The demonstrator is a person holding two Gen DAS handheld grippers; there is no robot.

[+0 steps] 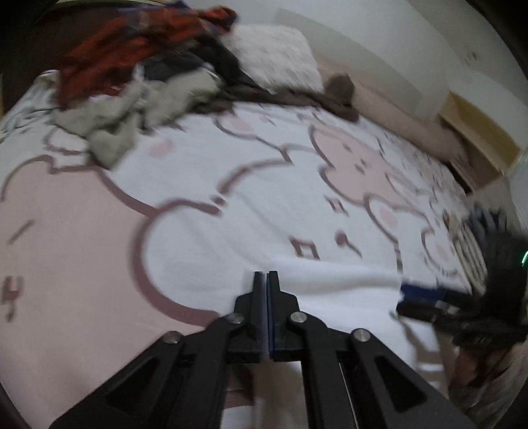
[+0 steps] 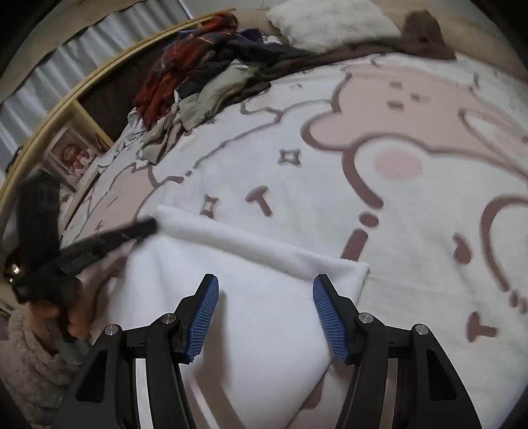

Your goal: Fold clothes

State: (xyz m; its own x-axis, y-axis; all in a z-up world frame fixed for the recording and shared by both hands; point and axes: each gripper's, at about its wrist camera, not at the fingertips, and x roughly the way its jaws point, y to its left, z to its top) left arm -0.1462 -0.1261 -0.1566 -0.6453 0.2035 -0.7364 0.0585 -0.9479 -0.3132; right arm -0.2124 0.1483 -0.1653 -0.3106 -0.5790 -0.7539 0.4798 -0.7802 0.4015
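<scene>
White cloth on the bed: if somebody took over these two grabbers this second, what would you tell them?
Left gripper: shut, apparently pinching the white cloth at its left edge.
Right gripper: open, empty, hovering over the cloth.
The cloth lies on the cartoon blanket, one fold along its far edge.
Left to do: finish folding it, then start the unfolded clothes pile near the pillow.

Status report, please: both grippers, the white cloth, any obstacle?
Left gripper shut on white cloth edge. Right gripper open above cloth, empty. Clothes pile far off; nothing in the way.
</scene>
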